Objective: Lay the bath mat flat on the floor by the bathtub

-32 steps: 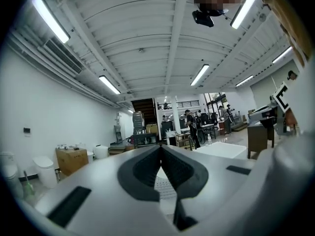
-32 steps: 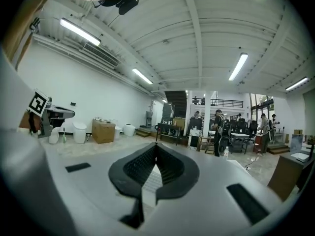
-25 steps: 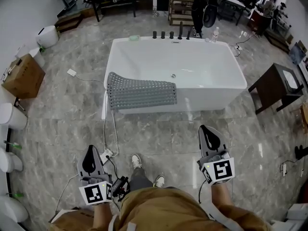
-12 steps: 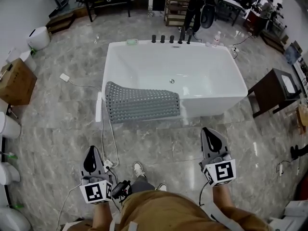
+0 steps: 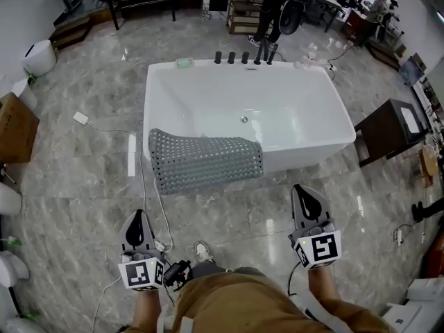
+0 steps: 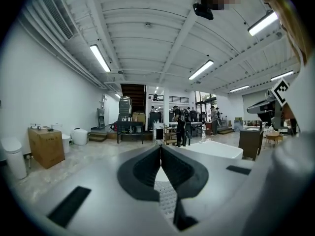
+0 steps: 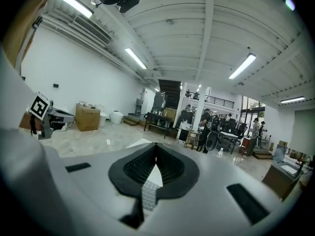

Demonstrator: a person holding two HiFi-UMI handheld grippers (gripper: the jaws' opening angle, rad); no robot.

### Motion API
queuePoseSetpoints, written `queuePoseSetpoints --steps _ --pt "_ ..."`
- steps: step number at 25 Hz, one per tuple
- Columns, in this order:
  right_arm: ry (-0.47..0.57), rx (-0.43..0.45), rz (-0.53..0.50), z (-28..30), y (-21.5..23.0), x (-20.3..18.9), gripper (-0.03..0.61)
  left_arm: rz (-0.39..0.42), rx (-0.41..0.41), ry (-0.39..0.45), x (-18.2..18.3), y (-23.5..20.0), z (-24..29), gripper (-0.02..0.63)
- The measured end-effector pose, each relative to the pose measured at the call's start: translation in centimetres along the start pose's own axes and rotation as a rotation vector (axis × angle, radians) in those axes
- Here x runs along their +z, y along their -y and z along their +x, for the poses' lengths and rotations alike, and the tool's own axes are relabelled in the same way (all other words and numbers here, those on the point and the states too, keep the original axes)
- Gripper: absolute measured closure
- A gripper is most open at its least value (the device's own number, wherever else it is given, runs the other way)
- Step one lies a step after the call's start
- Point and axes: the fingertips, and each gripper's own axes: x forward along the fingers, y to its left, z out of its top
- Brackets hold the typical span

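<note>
Grey, dimpled rubber by the look of it: the bath mat [image 5: 206, 161] hangs over the near rim of the bathtub [image 5: 305, 134] at your 12 o'clock, draped down the outer wall, not flat on the floor [image 5: 229, 210]. It likely handles light, floppy and grippy, so expect sagging. Pinch its near corners, at 11 and 1 o'clock. Your left gripper [image 5: 137, 219] and right gripper [image 5: 305, 193] are both closed tip to tip on nothing, well short of it.

The left gripper [image 5: 137, 219] and the right gripper [image 5: 306, 193] are held low before the body, well apart, both pointed forward. On each, the fingers [image 6: 140, 168] are closed tip to tip.
</note>
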Motion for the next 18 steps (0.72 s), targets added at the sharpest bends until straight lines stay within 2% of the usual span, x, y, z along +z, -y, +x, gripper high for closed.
queuePoseSetpoints --steps 3,8,13,18 --pt "0.000 -0.027 0.007 1.4 0.2 -0.2 0.575 0.004 -0.017 -0.025 -0.6 -0.9 1.6 0.609" --pt "-0.032 -0.025 0.065 3.3 0.8 -2.2 0.575 0.006 -0.019 -0.076 -1.6 -1.7 3.1 0.609" --pt "-0.005 0.014 0.112 5.0 3.6 -3.5 0.575 0.041 0.015 -0.110 -0.6 1.0 3.5 0.609" --pt "0.008 0.065 0.114 7.3 5.3 -4.4 0.575 -0.019 0.058 -0.129 -0.5 2.3 4.5 0.607"
